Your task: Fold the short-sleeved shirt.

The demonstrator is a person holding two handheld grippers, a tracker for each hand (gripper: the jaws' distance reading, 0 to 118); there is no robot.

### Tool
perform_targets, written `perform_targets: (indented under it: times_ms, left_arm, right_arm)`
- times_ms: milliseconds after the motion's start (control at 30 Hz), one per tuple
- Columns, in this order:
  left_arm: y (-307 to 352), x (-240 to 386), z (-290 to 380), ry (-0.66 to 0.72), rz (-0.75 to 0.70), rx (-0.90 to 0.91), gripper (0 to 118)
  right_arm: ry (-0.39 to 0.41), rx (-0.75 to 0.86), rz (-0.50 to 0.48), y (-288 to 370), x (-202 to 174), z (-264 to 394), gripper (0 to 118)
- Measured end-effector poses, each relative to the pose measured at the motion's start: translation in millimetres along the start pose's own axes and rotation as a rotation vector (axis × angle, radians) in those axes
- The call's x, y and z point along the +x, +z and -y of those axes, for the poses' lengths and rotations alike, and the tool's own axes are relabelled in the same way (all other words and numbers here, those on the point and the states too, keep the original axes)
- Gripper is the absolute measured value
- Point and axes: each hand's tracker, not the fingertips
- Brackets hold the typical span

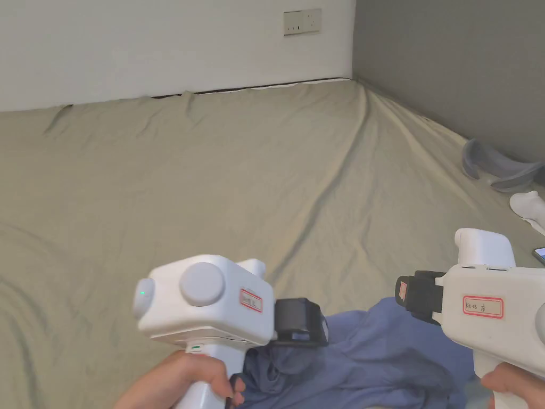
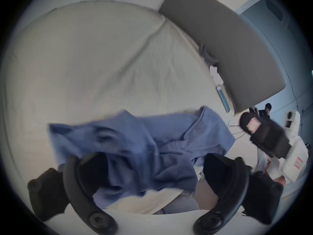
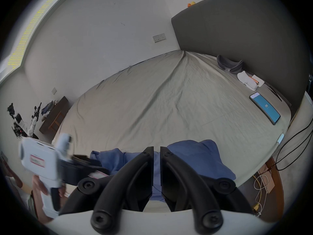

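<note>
Bed (image 1: 213, 176) under an olive sheet. Blue short-sleeved shirt (image 1: 372, 357) crumpled at the bed's near edge. Left gripper (image 2: 155, 176) over the shirt, jaws wide apart, cloth bunched between them. Right gripper (image 3: 157, 151) above the shirt's right part, jaws nearly together, clamping nothing. Phone (image 3: 265, 108) on the bed by the headboard.

— What did the right gripper view show of its own jaws?
— The right gripper (image 3: 156, 149) had them nearly together, a thin gap between; blue shirt (image 3: 199, 157) lay crumpled behind them on the grey-green bedsheet (image 3: 152, 103).
— And the other one?
— The left gripper (image 3: 81, 162), blurred, was at the shirt's left edge; a hand (image 3: 40, 186) held its white grip; a phone (image 3: 264, 108) lay far right.
</note>
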Motion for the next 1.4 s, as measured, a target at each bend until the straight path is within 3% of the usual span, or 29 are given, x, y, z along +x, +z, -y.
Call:
perform_targets:
  times_ms: [100, 200, 233, 267, 300, 333, 467, 600, 733, 833, 967, 1033, 1100, 1233, 1333, 1367, 1400]
  left_arm:
    - [40, -6, 2, -0.057, -0.146, 0.158, 118]
    - [61, -22, 6, -0.050, -0.249, 0.187, 118]
    - [63, -26, 9, -0.036, -0.292, 0.192, 108]
    - [64, -29, 12, -0.044, -0.332, 0.189, 80]
    - [64, -28, 17, -0.075, -0.341, 0.182, 20]
    - [59, -28, 19, -0.086, -0.322, 0.161, 2]
    - [39, -26, 21, -0.053, -0.193, 0.130, 2]
    - [-1, -8, 14, -0.140, -0.271, 0.082, 2]
    - [-47, 6, 1, -0.116, -0.252, 0.004, 2]
    - [-72, 27, 3, -0.246, -0.289, -0.033, 2]
    - [-97, 47, 5, -0.301, -0.375, -0.051, 2]
    - [-103, 58, 12, -0.449, -0.430, -0.051, 2]
    - [-106, 58, 18, -0.504, -0.440, -0.051, 1]
    - [-62, 22, -1, -0.197, -0.179, -0.061, 2]
    - [-13, -14, 4, -0.028, 0.024, 0.077, 2]
    - [1, -28, 4, -0.005, 0.012, 0.122, 6]
    - [16, -39, 7, 0.019, -0.013, 0.167, 31]
  right_arm:
    - [0.015, -0.015, -0.001, -5, -6, 2, 10]
    - [0.003, -0.035, -0.021, -9, -9, 6, 10]
    - [0.007, -0.039, -0.028, -10, -11, 7, 10]
    - [0.013, -0.039, -0.033, -10, -12, 8, 10]
    - [0.016, -0.041, -0.035, -10, -14, 8, 10]
    - [0.016, -0.042, -0.035, -8, -15, 8, 10]
    - [0.015, -0.040, -0.046, -7, -16, 7, 10]
    - [0.014, -0.043, -0.042, -6, -13, 7, 10]
    - [0.015, -0.045, -0.029, -3, -9, 6, 10]
    - [0.013, -0.051, -0.026, -4, -5, 5, 10]
    - [0.006, -0.055, -0.008, -6, -3, 6, 10]
    - [0.007, -0.063, -0.003, -9, -3, 8, 10]
    - [0.001, -0.072, 0.001, -12, -3, 9, 10]
    - [0.003, -0.081, -0.013, -10, -6, 11, 10]
    - [0.003, -0.071, -0.023, -9, -6, 10, 10]
    - [-0.001, -0.067, -0.027, -9, -6, 10, 10]
    - [-0.006, -0.063, -0.029, -9, -5, 9, 10]
